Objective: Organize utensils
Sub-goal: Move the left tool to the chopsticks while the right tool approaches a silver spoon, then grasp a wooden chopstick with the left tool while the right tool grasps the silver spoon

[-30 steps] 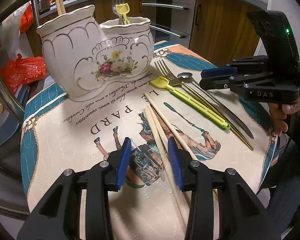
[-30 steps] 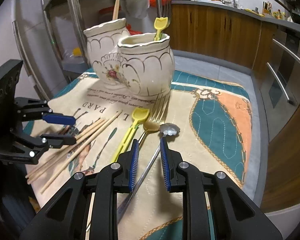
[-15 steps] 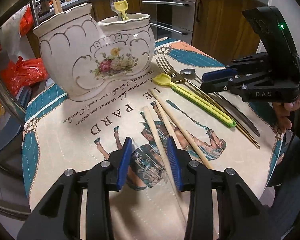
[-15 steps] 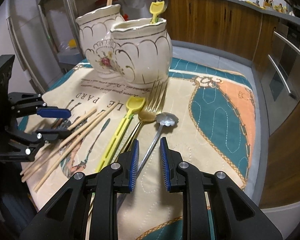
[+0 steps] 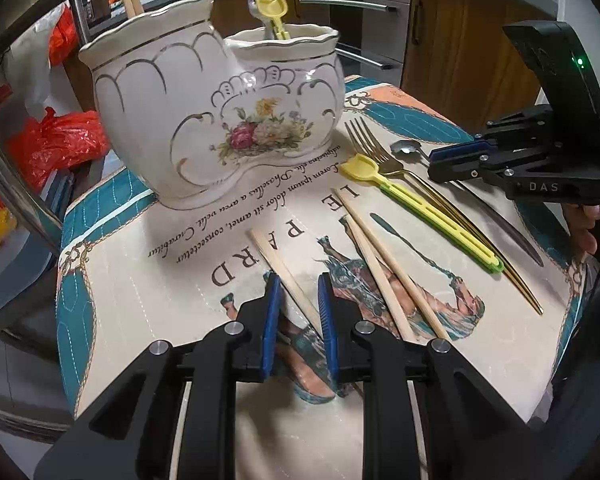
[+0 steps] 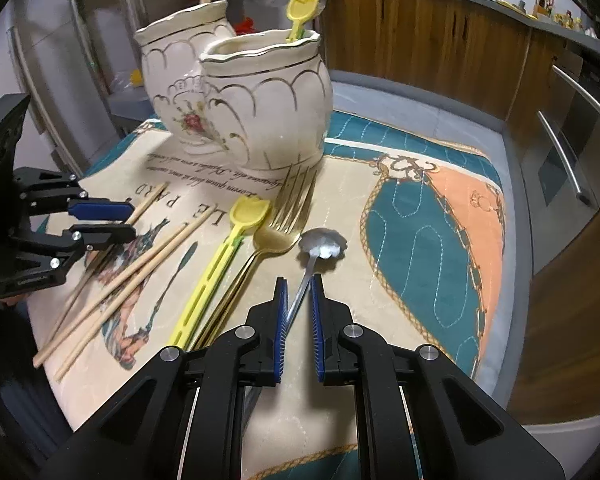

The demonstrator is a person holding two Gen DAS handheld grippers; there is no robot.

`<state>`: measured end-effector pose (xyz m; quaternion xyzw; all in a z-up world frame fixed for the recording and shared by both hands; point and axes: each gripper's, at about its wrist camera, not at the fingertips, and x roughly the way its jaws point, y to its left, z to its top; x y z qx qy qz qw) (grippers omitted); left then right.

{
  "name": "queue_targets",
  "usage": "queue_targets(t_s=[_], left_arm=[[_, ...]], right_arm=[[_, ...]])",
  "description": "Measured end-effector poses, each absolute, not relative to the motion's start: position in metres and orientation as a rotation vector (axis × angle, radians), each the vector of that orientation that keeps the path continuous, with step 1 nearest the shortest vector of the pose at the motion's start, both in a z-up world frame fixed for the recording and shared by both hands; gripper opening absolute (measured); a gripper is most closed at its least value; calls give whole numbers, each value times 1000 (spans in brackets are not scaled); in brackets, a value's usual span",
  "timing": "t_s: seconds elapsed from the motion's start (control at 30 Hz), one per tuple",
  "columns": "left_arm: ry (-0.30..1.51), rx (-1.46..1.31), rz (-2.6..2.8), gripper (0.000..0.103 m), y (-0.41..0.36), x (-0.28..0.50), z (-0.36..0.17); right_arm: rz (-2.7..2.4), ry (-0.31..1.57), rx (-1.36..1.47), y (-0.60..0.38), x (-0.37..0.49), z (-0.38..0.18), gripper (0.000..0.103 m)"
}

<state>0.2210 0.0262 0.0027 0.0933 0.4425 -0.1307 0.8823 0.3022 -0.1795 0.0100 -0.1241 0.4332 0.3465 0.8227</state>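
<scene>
A white flowered ceramic holder (image 5: 204, 120) with two compartments stands at the back of the printed cloth (image 5: 140, 292). Chopsticks stick out of its left compartment, a fork and a yellow utensil out of its right. My left gripper (image 5: 299, 284) is closing. One loose chopstick (image 5: 278, 260) lies between its pads, which are not pressing on it. Two more chopsticks (image 5: 380, 256) lie just to the right. My right gripper (image 6: 299, 284) is also closing, around the handle of the silver spoon (image 6: 322, 244), with a gap still showing. A gold fork (image 6: 278, 236) and a yellow-green utensil (image 6: 224, 260) lie left of the spoon.
The small table ends close behind both grippers and drops off past the cloth (image 6: 420, 248) on the right. Red plastic bags (image 5: 56, 144) sit on a shelf to the left. Wooden cabinets (image 6: 420, 40) and an oven front (image 5: 348, 4) stand behind. A hand (image 5: 588, 220) holds the right gripper.
Both grippers' jaws have narrowed. The left gripper has shifted right, so one chopstick now lies between its pads. The spoon handle has stayed between the right pads.
</scene>
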Motion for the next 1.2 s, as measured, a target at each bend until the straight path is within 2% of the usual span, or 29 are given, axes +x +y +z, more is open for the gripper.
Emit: queue_targets(t_s=[0.4, 0.63, 0.7, 0.8, 1.2], left_arm=[[1071, 146, -289, 19, 33, 226, 9], [1175, 181, -282, 19, 22, 228, 9], [1200, 199, -277, 16, 19, 233, 9], [1228, 213, -270, 6, 20, 239, 9], [1379, 360, -267, 6, 15, 256, 9]], right_arm=[[700, 911, -301, -164, 312, 10, 12], [716, 897, -322, -163, 309, 10, 6], [712, 885, -330, -164, 307, 12, 4], [721, 876, -321, -167, 305, 14, 4], [719, 884, -359, -179, 301, 16, 4]])
